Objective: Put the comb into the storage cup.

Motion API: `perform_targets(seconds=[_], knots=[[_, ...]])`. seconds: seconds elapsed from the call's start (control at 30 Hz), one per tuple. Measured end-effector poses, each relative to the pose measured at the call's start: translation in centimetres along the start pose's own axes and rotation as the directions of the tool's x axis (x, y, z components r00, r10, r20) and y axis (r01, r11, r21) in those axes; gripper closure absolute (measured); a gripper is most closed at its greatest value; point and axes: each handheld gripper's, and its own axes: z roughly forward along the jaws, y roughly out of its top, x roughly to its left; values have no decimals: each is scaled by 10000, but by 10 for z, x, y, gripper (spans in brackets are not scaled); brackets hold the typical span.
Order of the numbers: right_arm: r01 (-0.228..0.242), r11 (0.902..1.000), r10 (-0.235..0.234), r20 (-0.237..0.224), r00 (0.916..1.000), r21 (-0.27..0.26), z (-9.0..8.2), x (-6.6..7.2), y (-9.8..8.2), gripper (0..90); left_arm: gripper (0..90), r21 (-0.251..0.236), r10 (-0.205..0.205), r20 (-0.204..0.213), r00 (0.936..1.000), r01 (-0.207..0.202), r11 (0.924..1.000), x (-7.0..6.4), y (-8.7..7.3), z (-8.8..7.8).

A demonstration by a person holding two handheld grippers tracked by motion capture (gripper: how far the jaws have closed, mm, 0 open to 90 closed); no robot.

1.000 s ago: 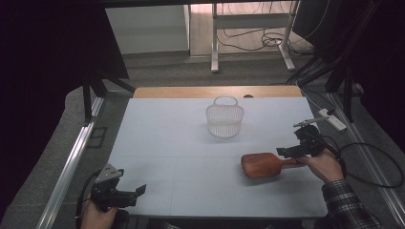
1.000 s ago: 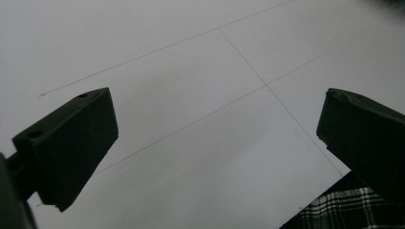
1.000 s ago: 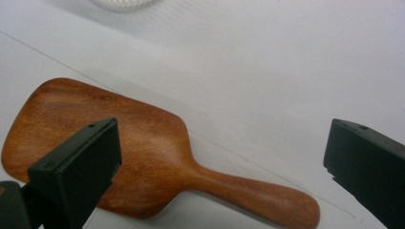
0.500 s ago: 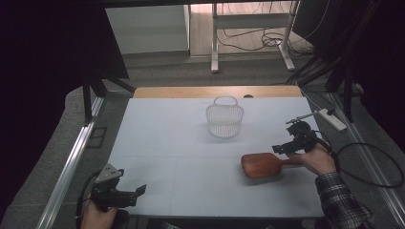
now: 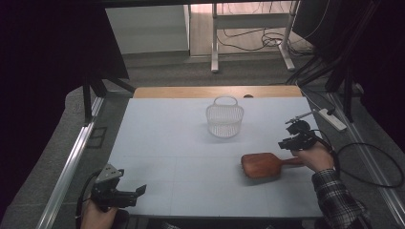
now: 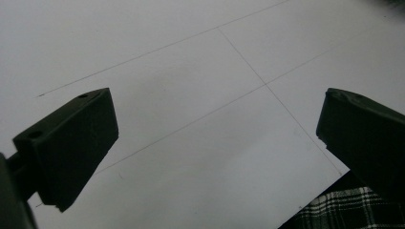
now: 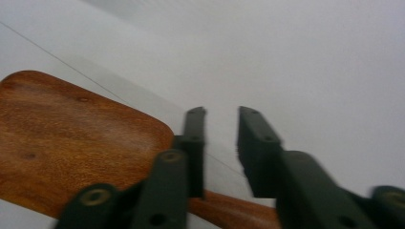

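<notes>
Broadly, the worktop (image 5: 172, 157) is a flat, matte pale-grey sheet ruled with thin lines, with a strip of bare wood along its far edge. Well beyond both sets of fingers stands a white plastic basket (image 5: 224, 119), round, open-weave, with a loop handle upright. Next in size is the wooden paddle board (image 5: 261, 165), reddish-brown, smooth-grained, a rounded rectangle with a slim handle; it lies flat, its blade just left of the right gripper (image 5: 295, 141) and its handle running under that gripper's fingers. In the right gripper view those black, blocky fingers (image 7: 193, 143) have just been closing and stand near together with a narrow gap, above the handle; whether they pinch it I cannot tell. The left gripper (image 5: 138, 191) hovers at the near corner, its wedge-shaped fingers (image 6: 71, 143) spread wide over bare worktop.
</notes>
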Motion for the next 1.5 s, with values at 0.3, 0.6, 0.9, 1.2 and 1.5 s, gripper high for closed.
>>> perform_targets(seconds=[0.3,0.6,0.9,1.2,1.5], knots=[[334,9994,-334,39,9994,50,5,-3,-3,898,5,7,-3,-1,10000,3,10000,0,0,0],[-121,9998,123,-100,9999,174,21,-8,-17,899,5,36,17,-24,10000,-17,10000,0,0,0],[-89,9986,97,-139,9999,514,33,-8,-24,899,6,31,23,-11,10000,-23,10000,0,0,0],[-17,9973,43,-350,9994,736,36,-9,-35,899,5,40,68,21,10000,-68,10000,0,0,0],[-115,9978,153,-572,9982,653,29,-9,-48,899,5,39,39,21,10000,-39,10000,0,0,0]])
